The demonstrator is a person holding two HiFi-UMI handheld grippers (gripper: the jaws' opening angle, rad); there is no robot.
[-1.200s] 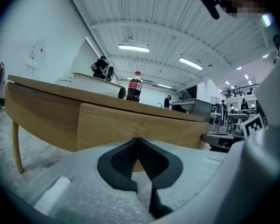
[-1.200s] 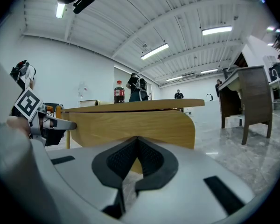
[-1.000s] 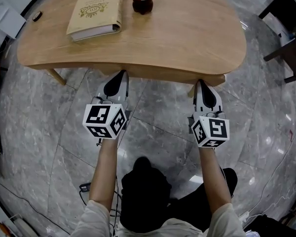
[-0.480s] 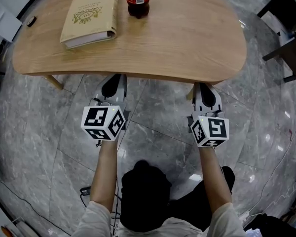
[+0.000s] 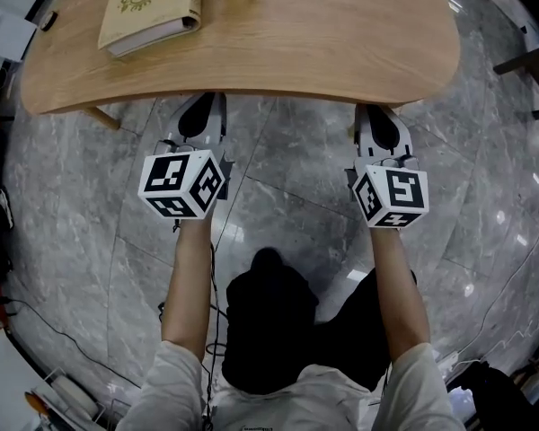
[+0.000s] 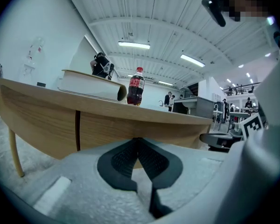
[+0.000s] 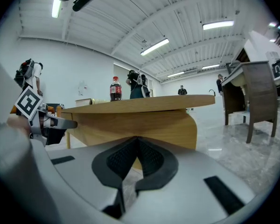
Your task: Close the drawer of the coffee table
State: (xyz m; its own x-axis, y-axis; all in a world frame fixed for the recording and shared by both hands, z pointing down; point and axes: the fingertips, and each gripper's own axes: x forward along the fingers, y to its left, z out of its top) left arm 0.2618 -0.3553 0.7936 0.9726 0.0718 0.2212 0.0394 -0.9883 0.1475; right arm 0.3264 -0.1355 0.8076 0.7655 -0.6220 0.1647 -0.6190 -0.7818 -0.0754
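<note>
Your left claw [image 6: 138, 141]: jaws together, pads meeting at the tips, nothing between them. Your right claw [image 7: 138, 141]: the same, tips pressed shut and empty.

Count: two claws, each with one marker cube, the left cube [image 5: 181, 184] and the right cube [image 5: 392, 197]. One table [image 5: 341, 34], one drawer, one book, one bottle.

Drawer [image 6: 116, 125]: its wooden front stands straight ahead of both claws, under the tabletop edge. A dark upright seam lies left of the left claw's tips. The front looks level with the panel beyond that seam. From above, both pairs of tips reach the table edge and slip just under it; contact with the front cannot be told. Nothing of the drawer's inside shows.

On top: the book [image 6: 91, 85] lies flat, beyond the left claw, above it and a little to its left. The bottle [image 6: 135, 87] stands upright just right of the book, ahead of the left claw and inward toward the right one. It has a red cap, a red label and dark liquid.

Pose: your left forearm [image 5: 189, 285] and right forearm [image 5: 397, 285] are stretched forward, roughly parallel. The claws sit side by side, well apart and level, both pointing at the table front. Grey stone floor [image 5: 287, 196] lies beneath them.
</note>
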